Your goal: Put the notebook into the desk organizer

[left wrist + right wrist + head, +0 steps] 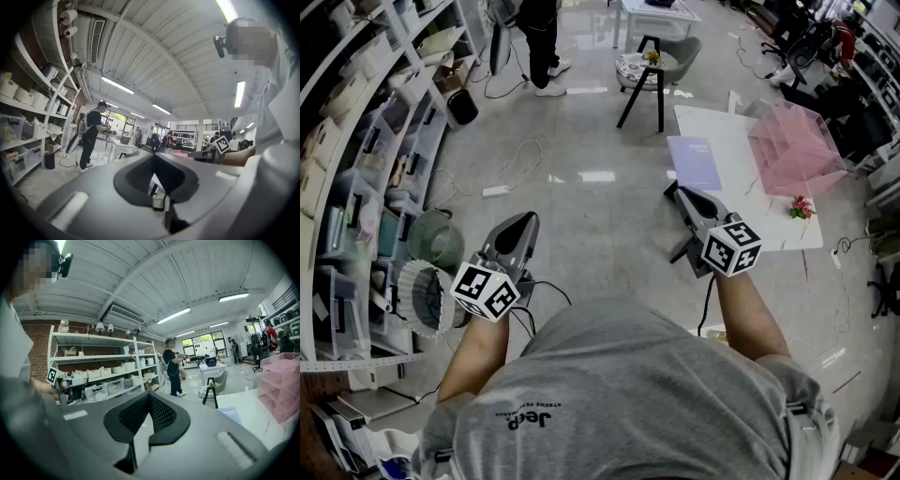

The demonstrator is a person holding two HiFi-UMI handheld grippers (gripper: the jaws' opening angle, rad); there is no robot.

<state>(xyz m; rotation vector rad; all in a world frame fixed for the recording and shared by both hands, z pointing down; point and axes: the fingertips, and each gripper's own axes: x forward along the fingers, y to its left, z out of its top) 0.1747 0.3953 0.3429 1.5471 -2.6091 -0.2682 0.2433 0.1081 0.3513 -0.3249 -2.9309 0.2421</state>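
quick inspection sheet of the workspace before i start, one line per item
surface: white table, ahead to the right
job's things: notebook flat on table; pink desk organizer beside it, apart
clutter: small flower sprig on table
grippers: left tool and right tool shut, empty, short of the table
cables: power strip and cord on floor
surroundings: shelving at left; person standing beyond; stool

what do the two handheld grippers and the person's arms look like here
Both the left gripper and right gripper are grey tapered shells with dark inner pads. Each carries a white cube with black square markers, and a thin black cable trails from its rear. The person wears a grey short-sleeved T-shirt with small dark lettering.
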